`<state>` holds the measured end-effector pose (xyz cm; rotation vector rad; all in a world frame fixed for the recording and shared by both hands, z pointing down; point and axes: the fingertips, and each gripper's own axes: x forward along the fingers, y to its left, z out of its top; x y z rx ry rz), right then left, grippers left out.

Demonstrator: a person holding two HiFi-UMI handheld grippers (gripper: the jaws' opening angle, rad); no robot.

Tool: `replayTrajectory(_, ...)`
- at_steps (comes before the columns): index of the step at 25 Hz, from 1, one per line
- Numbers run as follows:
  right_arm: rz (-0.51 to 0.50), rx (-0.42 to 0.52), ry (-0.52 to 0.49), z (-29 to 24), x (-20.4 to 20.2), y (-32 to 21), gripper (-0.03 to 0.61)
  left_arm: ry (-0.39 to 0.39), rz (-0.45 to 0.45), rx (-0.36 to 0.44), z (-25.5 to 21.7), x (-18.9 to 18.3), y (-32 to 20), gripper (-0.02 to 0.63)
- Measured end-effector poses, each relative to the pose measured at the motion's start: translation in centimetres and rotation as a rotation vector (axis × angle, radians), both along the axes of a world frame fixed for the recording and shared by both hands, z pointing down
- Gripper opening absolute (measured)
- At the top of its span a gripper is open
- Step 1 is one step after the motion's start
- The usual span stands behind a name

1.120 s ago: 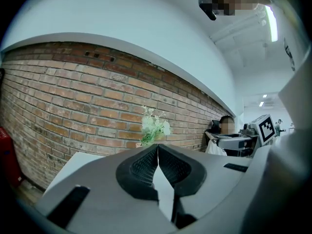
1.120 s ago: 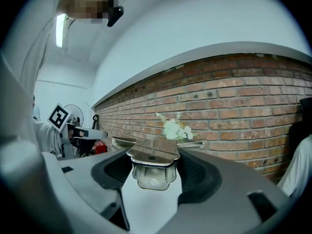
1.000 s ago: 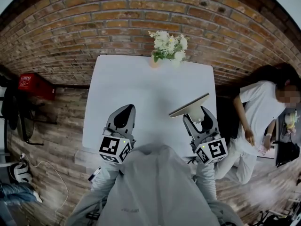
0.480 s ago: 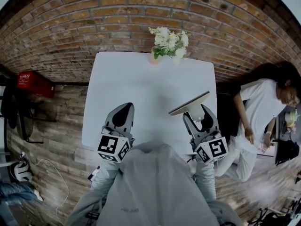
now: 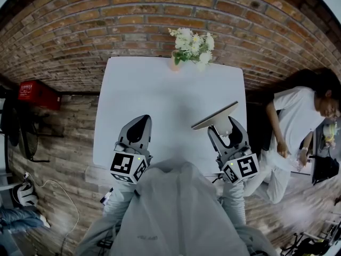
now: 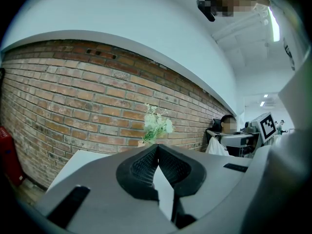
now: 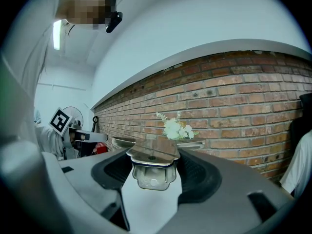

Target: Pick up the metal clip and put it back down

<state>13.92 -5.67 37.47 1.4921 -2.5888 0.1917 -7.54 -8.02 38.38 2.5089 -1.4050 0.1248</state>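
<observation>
While both grippers hover over the near half of the white table (image 5: 160, 89), only the right gripper (image 5: 228, 131) carries anything. Its jaws stand wide and press on the narrow grey base of the metal clip (image 5: 213, 118). The clip's broad flat plate juts beyond the fingertips, tilted, its high end toward the table's right edge. In the right gripper view the clip (image 7: 152, 155) sits squarely between the pads (image 7: 192, 172), with bare tabletop showing beneath it. The left gripper (image 5: 139, 128) is well apart from the clip, its jaws closed tip to tip with nothing between them. White flowers (image 5: 191, 47) stand at the table's far edge against the brick wall (image 5: 106, 25).
</observation>
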Motion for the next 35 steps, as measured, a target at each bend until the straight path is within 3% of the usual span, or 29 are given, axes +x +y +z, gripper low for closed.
replayTrajectory(13,-0.145,-0.107,0.074,3.3,-4.1,-1.4,0.296,0.004,0.016,-0.044,1.1,-0.1,-0.6,0.026)
replayTrajectory(35,-0.358,-0.378,0.235,19.1,-10.5,-2.4,0.296,0.005,0.023,-0.142,5.9,0.2,-1.8,0.026)
